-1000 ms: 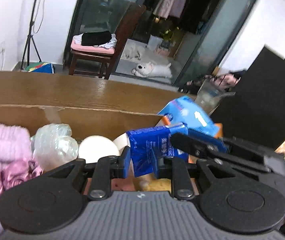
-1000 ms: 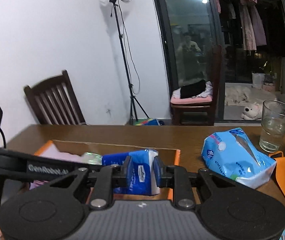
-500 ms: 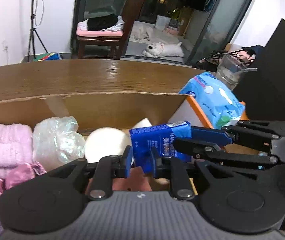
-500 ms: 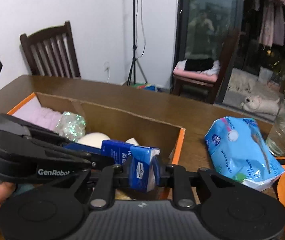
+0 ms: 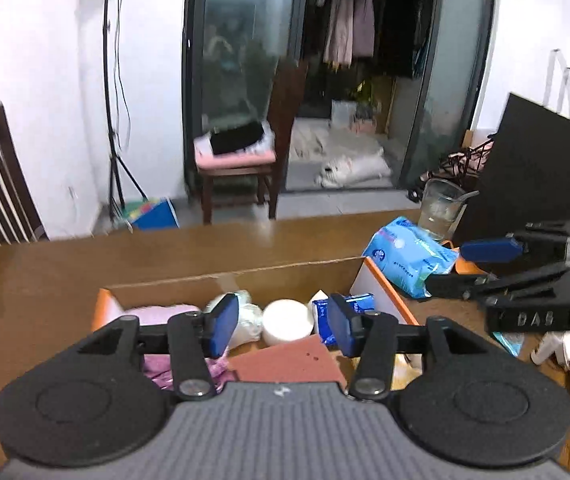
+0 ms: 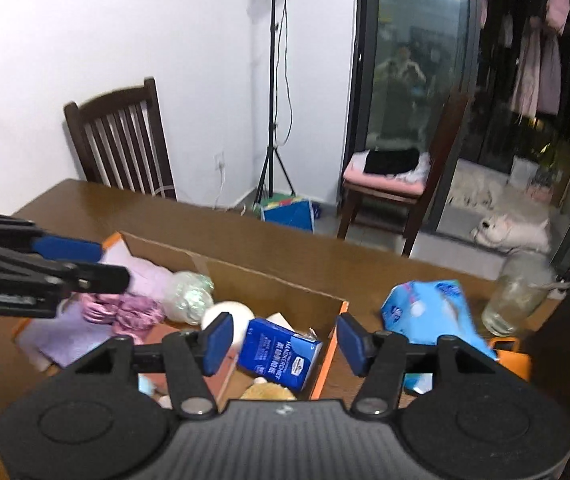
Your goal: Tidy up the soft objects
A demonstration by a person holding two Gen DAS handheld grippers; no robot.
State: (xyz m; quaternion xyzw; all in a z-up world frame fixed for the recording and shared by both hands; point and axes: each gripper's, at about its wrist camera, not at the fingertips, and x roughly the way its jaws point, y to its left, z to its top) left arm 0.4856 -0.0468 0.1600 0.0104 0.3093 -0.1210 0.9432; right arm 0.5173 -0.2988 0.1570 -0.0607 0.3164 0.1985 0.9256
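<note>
Both grippers hover over the cardboard box (image 6: 273, 280), jaws apart and holding nothing. The left gripper (image 5: 281, 326) hides most of the blue tissue pack (image 6: 279, 354); the right gripper (image 6: 281, 340) shows it lying whole inside the box (near the right wall). The wipes bag (image 5: 409, 256) lies outside on the table (image 5: 45, 280).

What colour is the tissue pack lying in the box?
Dark blue with white lettering; the tissue pack shows best in the right wrist view.
</note>
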